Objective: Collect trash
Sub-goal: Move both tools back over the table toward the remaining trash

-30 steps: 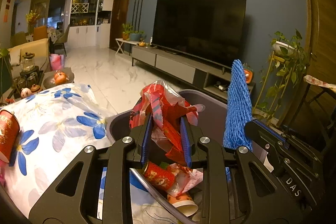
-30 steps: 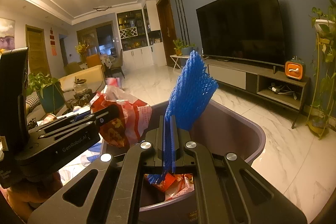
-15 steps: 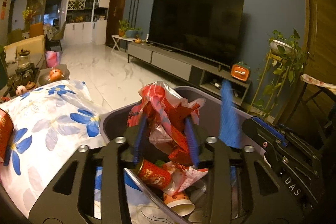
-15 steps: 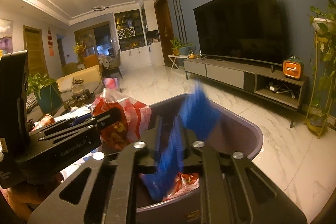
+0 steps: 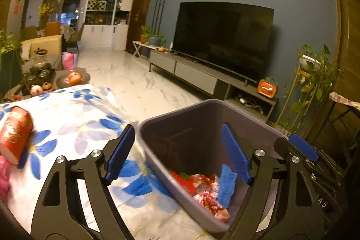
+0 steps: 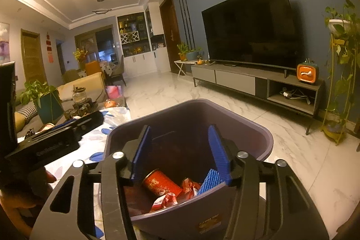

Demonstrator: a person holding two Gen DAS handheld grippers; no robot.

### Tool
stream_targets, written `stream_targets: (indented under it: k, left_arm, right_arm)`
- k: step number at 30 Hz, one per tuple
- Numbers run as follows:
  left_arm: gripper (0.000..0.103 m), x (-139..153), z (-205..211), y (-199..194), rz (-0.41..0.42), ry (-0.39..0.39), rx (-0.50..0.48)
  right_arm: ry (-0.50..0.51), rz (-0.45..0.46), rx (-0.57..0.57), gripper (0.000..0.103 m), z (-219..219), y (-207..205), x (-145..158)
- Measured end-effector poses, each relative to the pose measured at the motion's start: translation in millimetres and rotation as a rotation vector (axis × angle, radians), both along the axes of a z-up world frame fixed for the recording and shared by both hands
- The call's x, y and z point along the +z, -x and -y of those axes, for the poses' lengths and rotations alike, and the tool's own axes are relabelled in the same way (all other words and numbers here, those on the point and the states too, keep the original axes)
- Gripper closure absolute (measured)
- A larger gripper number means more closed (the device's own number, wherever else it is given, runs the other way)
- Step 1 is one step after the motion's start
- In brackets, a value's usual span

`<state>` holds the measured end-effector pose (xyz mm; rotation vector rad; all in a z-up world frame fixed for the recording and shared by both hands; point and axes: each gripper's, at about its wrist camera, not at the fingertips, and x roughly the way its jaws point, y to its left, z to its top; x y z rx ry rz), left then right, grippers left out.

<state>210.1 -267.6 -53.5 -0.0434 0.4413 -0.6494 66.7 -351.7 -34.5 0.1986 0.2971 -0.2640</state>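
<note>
Trash bin (image 5: 202, 132) beside the floral-clothed worktop (image 5: 74, 118), holding a blue foam net (image 5: 226, 186), red wrappers (image 5: 202, 190) and a can (image 6: 160, 183). Left gripper (image 5: 180, 154) and right gripper (image 6: 180, 150) both hover over it, spread wide and empty. Remaining trash, a red paper cup (image 5: 13, 136), lies on its side on the worktop, left of the left gripper, the nearer one.

Right gripper (image 6: 180, 152) over purple bin (image 6: 258, 134), jaws apart, nothing between them; bin holds red can (image 6: 160, 183), red-white wrappers (image 6: 177, 194), blue foam net (image 6: 210, 180) against right wall; left gripper (image 6: 67, 129) at left above floral cloth (image 6: 114, 115); TV (image 6: 249, 26) behind.
</note>
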Motion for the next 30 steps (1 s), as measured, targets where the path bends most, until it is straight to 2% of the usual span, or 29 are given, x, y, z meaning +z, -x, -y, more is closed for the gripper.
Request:
stream_targets:
  k: [5,12,24,30]
  left_arm:
    - [0.014,2.6,-39.2,17.8,0.027,-0.014,0.109]
    - [0.013,1.1,-123.8,41.4,0.041,-0.055,0.334]
    - [0.013,-7.8,-267.7,78.7,-0.022,-0.066,0.629]
    - [0.013,-7.7,-313.5,97.4,-0.014,-0.059,0.701]
  right_arm:
    - [0.026,0.01,0.008,0.03,-16.5,4.4,1.1]
    - [0.05,0.01,0.059,0.019,-51.0,6.5,3.9]
    - [0.125,-0.027,0.153,0.017,-143.9,-5.1,11.6]
    - [0.118,-0.056,0.21,0.017,-187.2,-11.4,8.4]
